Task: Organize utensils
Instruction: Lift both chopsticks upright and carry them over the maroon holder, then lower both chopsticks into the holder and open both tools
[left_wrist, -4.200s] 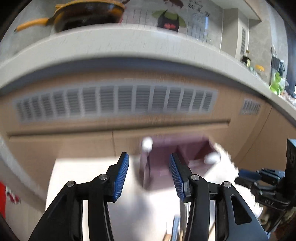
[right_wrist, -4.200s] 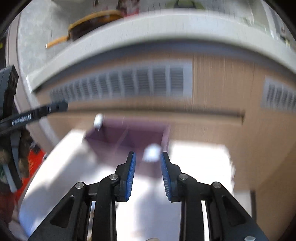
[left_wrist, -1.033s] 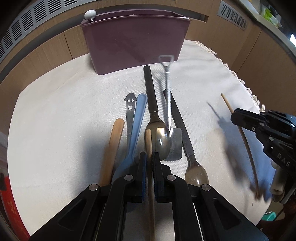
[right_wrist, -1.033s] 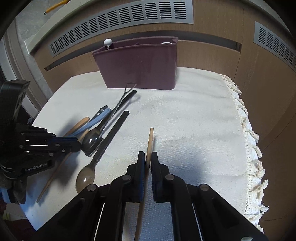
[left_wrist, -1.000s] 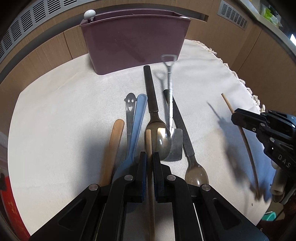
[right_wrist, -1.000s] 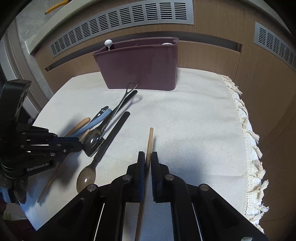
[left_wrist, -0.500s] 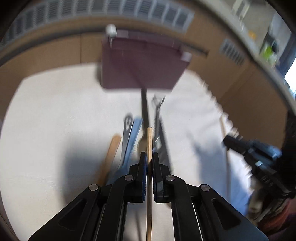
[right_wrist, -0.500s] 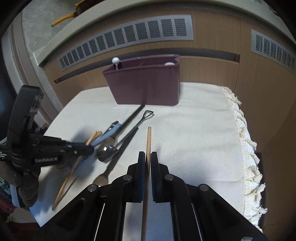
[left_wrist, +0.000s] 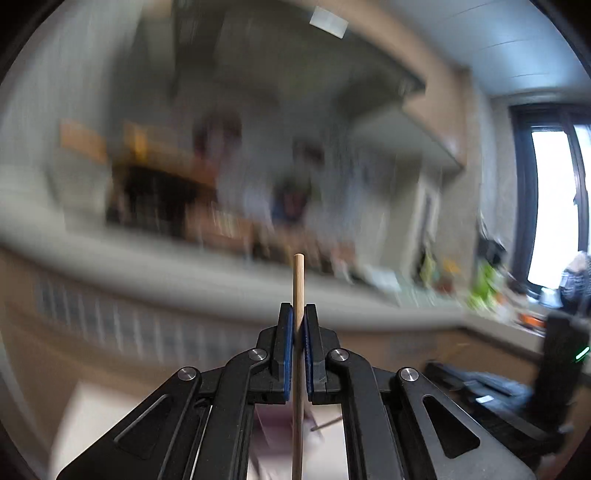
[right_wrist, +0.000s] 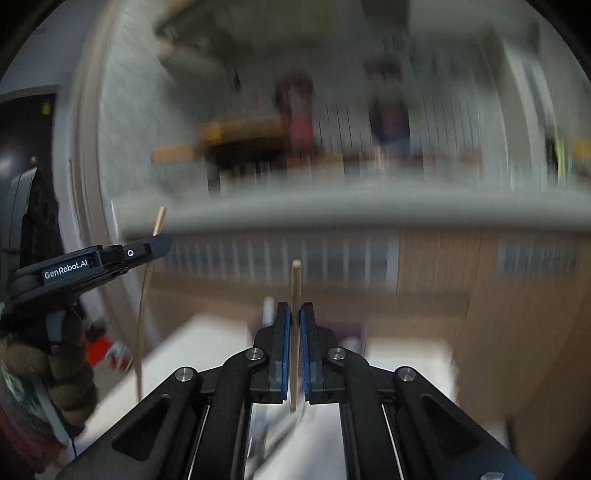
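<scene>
2 chopsticks are up in the air: left gripper (left_wrist: 298, 332) jaws pinch one chopstick (left_wrist: 298, 280), right gripper (right_wrist: 295, 325) jaws pinch the other chopstick (right_wrist: 295, 284). Next, I think, drop both into the purple holder.

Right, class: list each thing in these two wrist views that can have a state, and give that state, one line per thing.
left gripper: shut on a chopstick, raised off the table.
left chopstick: clamped between the blue pads, pointing upward.
right gripper: shut on the other chopstick.
right chopstick: clamped, pointing upward.
purple organizer: upright on the cloth, blurred; contents unreadable.
</scene>
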